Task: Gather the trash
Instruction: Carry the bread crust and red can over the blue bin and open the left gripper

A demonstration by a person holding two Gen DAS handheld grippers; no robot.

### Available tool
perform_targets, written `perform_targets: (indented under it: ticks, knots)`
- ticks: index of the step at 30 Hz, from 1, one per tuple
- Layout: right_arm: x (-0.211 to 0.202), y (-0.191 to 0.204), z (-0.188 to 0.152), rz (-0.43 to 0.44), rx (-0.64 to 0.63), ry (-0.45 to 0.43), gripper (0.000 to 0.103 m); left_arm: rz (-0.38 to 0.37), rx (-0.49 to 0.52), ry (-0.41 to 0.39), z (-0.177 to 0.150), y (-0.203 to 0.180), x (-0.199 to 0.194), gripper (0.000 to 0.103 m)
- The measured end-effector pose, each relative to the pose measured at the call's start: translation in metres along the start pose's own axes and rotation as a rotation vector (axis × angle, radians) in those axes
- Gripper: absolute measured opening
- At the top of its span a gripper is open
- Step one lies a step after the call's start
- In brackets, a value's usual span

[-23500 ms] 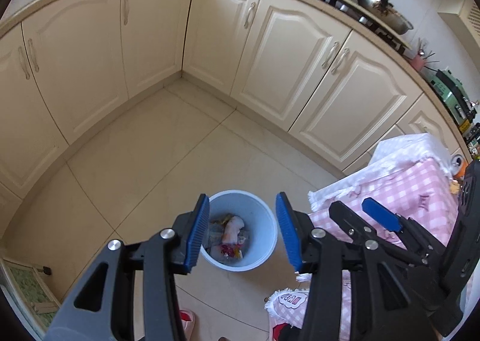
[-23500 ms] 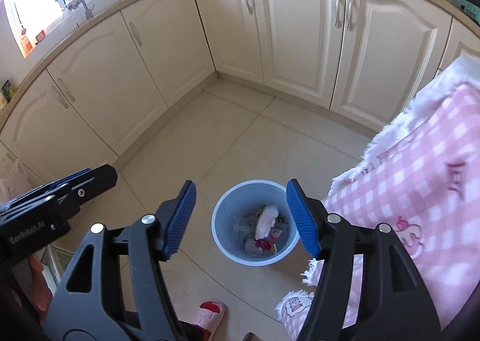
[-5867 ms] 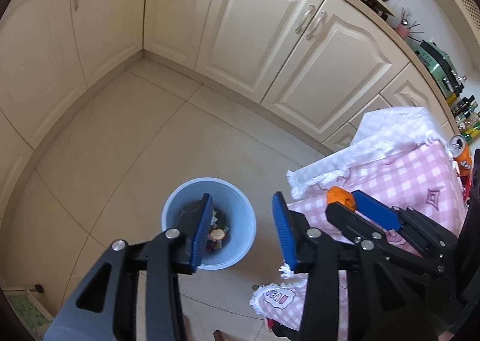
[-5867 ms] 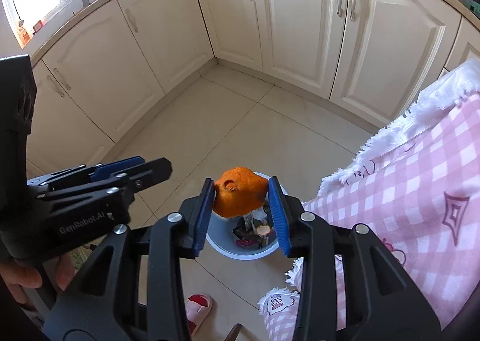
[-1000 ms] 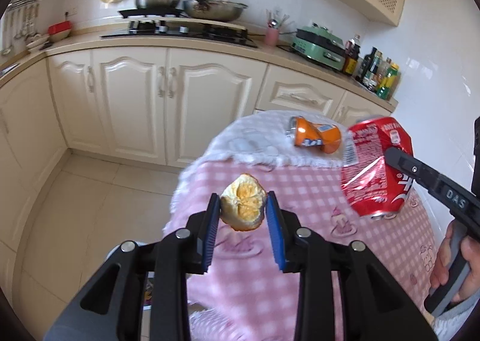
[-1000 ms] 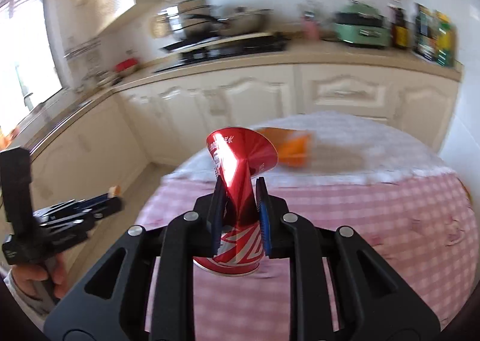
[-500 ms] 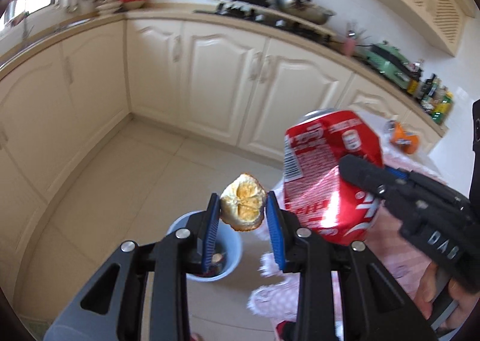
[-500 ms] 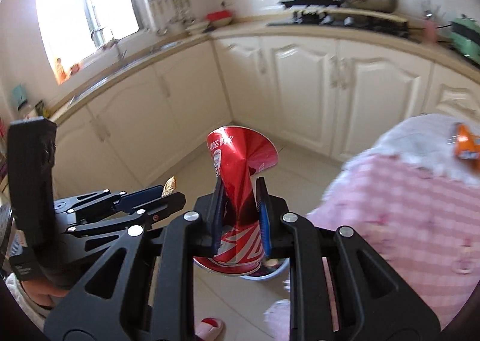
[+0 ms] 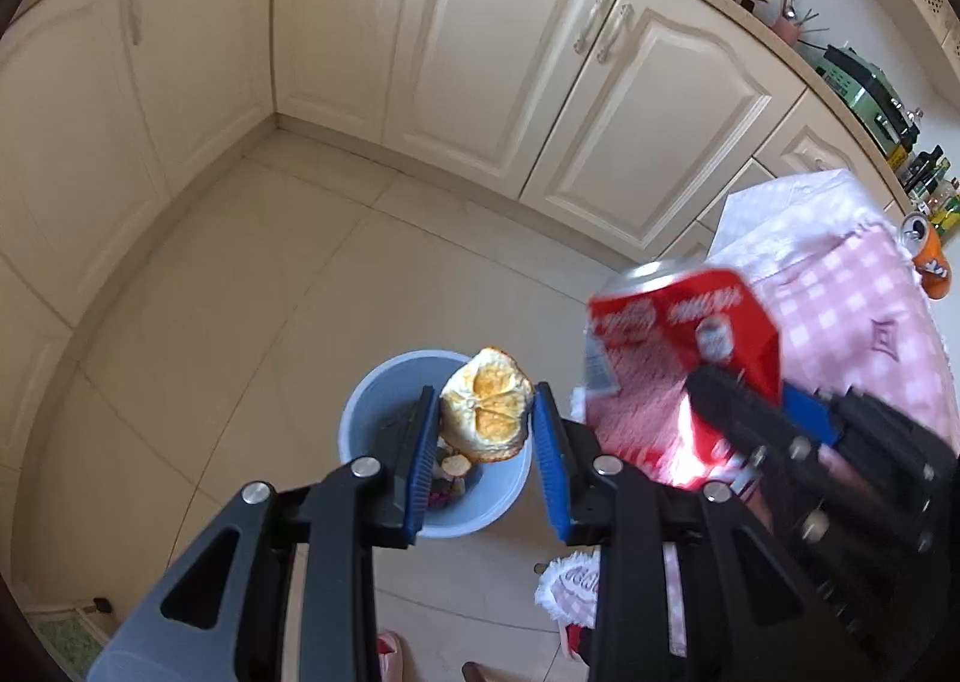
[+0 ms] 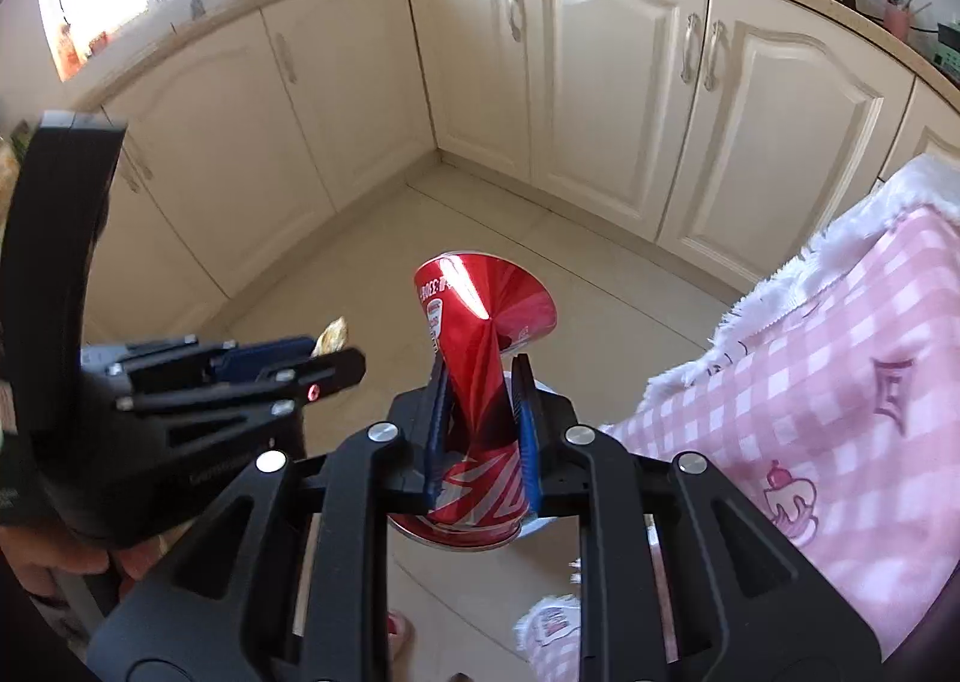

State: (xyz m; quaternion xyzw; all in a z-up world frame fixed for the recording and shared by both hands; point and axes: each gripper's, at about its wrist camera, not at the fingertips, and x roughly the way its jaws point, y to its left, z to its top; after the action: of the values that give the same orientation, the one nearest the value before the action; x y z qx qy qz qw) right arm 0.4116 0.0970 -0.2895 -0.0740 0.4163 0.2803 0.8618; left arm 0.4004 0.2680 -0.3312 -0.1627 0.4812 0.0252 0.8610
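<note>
Cabinets (image 9: pixel 480 52), cream, panelled, metal handles, run along the floor (image 9: pixel 252 292) of pale tile from nine o'clock round to two o'clock in both views. Tablecloth (image 9: pixel 864 322), pink check with white fringe, drapes at three o'clock of the left wrist view; orange can (image 9: pixel 929 262) lies on it near the far edge. Bin (image 9: pixel 366 418), pale blue, round, stands on the tile at centre of the left wrist view, rubbish visible inside, just beside the cloth's hanging edge. Left gripper (image 9: pixel 485 430), black frame with blue pads, is clenched on an orange peel (image 9: pixel 486 412), pale pith facing the camera, held over the bin's two o'clock rim. Right gripper (image 10: pixel 480 424) is clamped on a crushed red can (image 10: pixel 480 322), pinched flat at the waist, flared end forward; the can hides nearly all of the bin in that view. Left gripper's tip and a scrap of the peel show at nine o'clock of the right wrist view.
</note>
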Motion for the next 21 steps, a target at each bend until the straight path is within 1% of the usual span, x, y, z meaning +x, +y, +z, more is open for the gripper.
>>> perform_targets:
  ticks: [2,3,4,6,8,11,16,21]
  knots:
    - [0.011,-0.004,-0.002,-0.006,0.011,0.02,0.02,0.003,-0.005,0.023,0.005,0.0,0.012,0.033]
    - [0.017,-0.007,-0.003,-0.005,0.021,0.028,0.02,0.009,-0.011,0.047,0.005,0.0,0.018,0.037]
    - [0.02,-0.006,-0.004,-0.006,0.023,0.031,0.02,0.022,-0.014,0.05,0.004,0.001,0.02,0.04]
    - [0.026,-0.008,-0.006,-0.001,0.033,0.04,0.02,0.04,-0.019,0.042,0.002,0.004,0.019,0.044]
    - [0.031,-0.007,-0.007,0.005,0.039,0.045,0.02,0.046,-0.032,0.039,-0.001,0.011,0.016,0.044]
    - [0.035,-0.003,-0.005,0.022,0.042,0.045,0.02,0.079,-0.045,0.037,-0.007,0.021,0.009,0.044]
    - [0.039,0.013,-0.002,0.047,0.017,0.044,0.02,0.119,-0.096,0.026,-0.017,0.046,-0.007,0.044]
    - [0.05,0.022,0.002,0.05,0.001,0.057,0.02,0.132,-0.116,0.023,-0.023,0.061,-0.015,0.044]
